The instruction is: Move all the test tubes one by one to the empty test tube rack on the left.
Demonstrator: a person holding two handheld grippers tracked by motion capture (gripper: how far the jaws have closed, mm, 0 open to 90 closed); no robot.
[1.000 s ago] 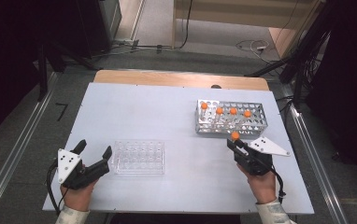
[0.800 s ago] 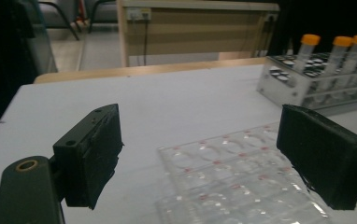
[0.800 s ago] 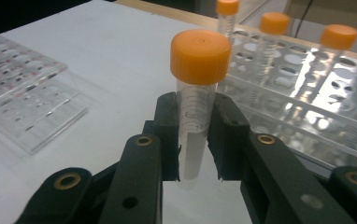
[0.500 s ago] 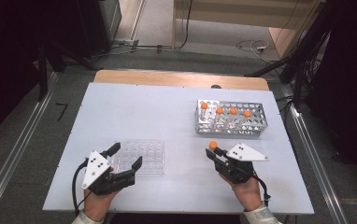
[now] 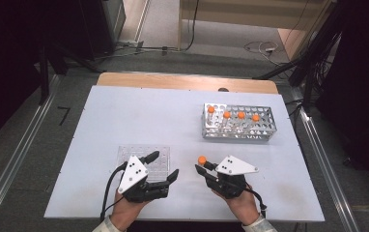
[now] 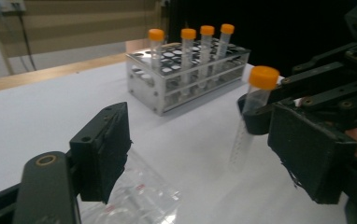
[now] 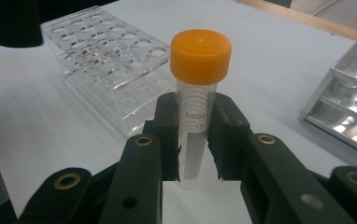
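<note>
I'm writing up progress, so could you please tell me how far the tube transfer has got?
One orange-capped tube is out of the metal rack and clamped in the right gripper, upright above the table. The left gripper, jaws just closing with nothing between them, is at the clear rack, which looks empty. Four capped tubes remain in the metal rack.
</note>
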